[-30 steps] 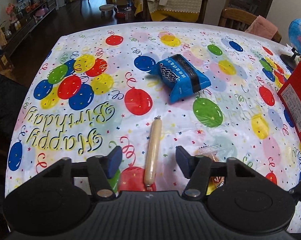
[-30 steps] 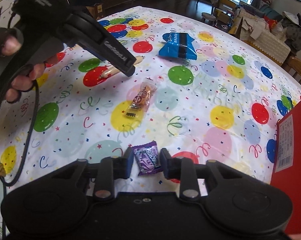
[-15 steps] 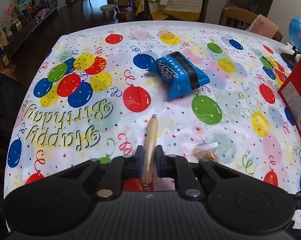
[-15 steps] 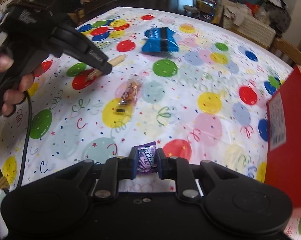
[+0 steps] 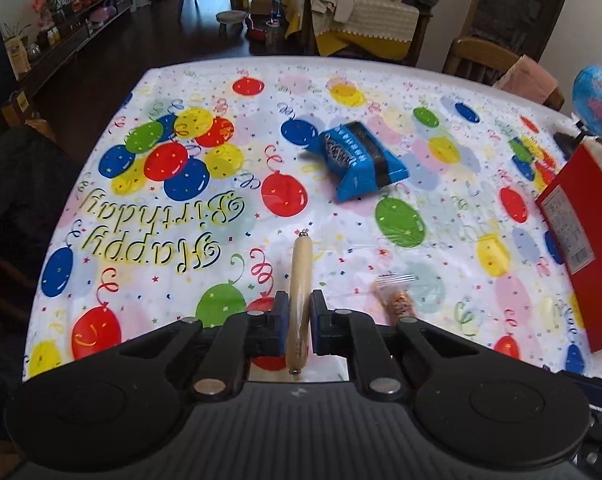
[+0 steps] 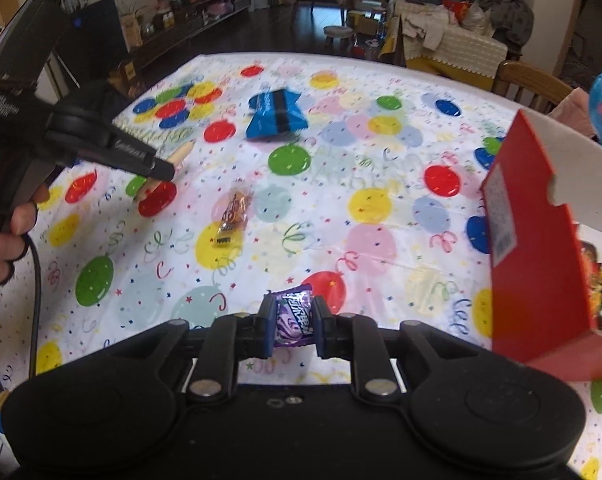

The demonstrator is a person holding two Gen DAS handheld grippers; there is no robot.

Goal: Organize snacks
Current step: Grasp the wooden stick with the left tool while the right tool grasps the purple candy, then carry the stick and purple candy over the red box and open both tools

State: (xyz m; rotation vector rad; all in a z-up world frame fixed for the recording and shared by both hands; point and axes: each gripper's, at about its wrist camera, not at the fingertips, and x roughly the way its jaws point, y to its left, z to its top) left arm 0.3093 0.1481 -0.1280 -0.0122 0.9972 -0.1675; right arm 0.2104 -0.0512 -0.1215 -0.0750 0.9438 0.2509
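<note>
Left gripper (image 5: 299,322) has its 2 blue-padded fingers clamped on the tan sausage stick (image 5: 300,280), gripping it near the close end, the far tip pointing out over the balloon-print tablecloth (image 5: 441,264). In the right wrist view that same gripper (image 6: 163,170) shows at the left edge, the sausage stick (image 6: 181,154) poking out past its tips; whether the stick touches the cloth there is hard to tell. Right gripper (image 6: 293,322) is pinched tight on the purple candy wrapper (image 6: 293,316), fingers pressing it from both sides, held above the cloth.

Out on the cloth, the blue snack bag (image 5: 359,160) lies toward the far side, well apart from both grippers. The orange wrapped candy (image 6: 233,216) lies flat near the middle, between the 2 grippers in the right wrist view; the left wrist view catches it (image 5: 397,298) just right of the left gripper's fingers. The red box (image 6: 541,240) stands open at the right, close beside the right gripper, with packaging visible inside. A globe (image 5: 597,100) sits behind the box at the far right.
</note>
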